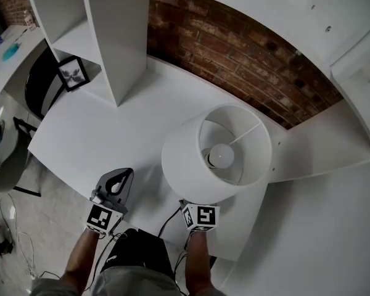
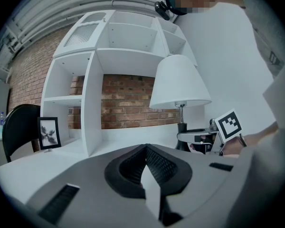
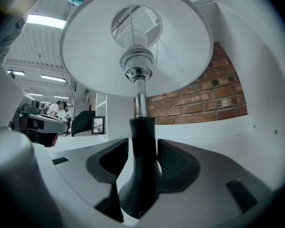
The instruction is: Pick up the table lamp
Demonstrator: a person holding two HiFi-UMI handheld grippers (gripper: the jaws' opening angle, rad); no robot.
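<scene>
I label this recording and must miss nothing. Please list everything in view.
desk: one, white
table lamp: one, white shade, black stem, near the desk's front edge
shelf unit: one, white, on the desk
picture frame: one, black, in the shelf unit's left bay
chair: one, black, left of the desk
brick wall: one, red-brown, behind the desk
left gripper: one, grey, jaws together, empty
right gripper: one, grey, jaws open around the lamp's stem
</scene>
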